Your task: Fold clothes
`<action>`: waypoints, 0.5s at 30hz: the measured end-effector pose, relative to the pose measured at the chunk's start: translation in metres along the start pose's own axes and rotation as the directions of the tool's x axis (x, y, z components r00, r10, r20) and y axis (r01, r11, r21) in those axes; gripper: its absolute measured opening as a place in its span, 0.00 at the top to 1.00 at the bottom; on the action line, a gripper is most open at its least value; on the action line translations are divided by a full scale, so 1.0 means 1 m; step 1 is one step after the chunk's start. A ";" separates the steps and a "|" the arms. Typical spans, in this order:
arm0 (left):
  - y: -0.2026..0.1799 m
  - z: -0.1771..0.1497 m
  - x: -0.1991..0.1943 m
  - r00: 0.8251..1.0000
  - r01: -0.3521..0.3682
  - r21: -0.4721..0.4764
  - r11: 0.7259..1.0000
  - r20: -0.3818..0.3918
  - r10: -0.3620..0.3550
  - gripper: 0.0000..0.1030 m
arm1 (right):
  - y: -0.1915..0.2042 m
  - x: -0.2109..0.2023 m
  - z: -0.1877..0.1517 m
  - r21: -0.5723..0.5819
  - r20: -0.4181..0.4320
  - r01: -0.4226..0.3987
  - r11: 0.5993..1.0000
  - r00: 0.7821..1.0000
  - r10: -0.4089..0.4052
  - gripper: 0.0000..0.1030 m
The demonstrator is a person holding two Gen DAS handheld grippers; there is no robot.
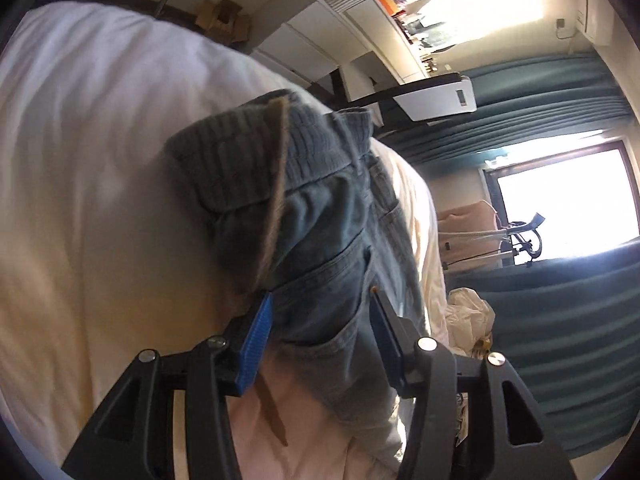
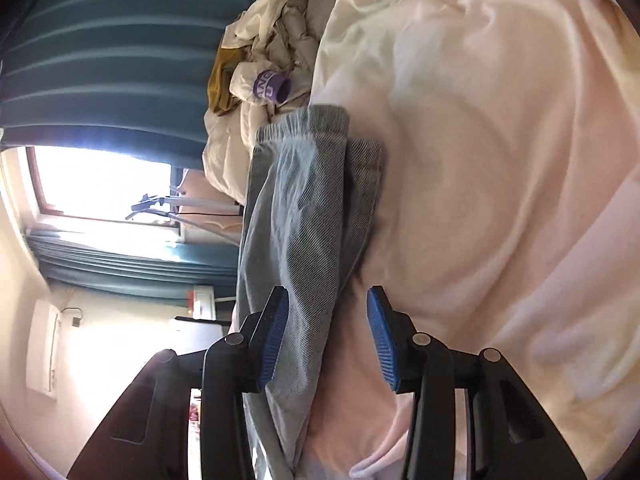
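A folded blue denim garment with a ribbed waistband and a back pocket lies on the pale bedcover. My left gripper stands open over its near end; the cloth runs between the blue pads without being pinched. In the right wrist view the same pale denim lies folded lengthwise near the bed's edge. My right gripper is open around it: the cloth lies against one pad, and a gap separates it from the other.
A heap of cream clothes with a purple cuff and a yellow garment sits beyond the denim. Teal curtains, a bright window and a white box-like device stand past the bed's edge.
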State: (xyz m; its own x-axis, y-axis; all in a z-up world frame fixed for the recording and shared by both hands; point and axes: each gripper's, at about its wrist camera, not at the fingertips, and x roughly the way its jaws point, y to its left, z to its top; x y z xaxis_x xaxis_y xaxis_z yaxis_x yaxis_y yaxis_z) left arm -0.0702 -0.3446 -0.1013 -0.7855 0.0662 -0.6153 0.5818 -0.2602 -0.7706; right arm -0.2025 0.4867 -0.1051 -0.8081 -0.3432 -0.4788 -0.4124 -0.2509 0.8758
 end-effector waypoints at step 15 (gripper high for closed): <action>-0.021 -0.015 0.077 1.000 -0.003 0.086 0.996 0.000 0.003 0.69 | 0.002 0.034 0.037 -0.075 0.127 -0.069 0.995 0.989 0.078 0.65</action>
State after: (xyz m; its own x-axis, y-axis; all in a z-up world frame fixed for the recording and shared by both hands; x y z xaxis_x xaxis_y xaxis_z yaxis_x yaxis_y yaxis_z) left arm -0.1397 -0.3192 -0.1353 -0.7840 0.0656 -0.6173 0.5635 -0.3422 -0.7519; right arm -0.2464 0.5079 -0.1171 -0.8847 -0.2438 -0.3974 -0.3230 -0.2941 0.8995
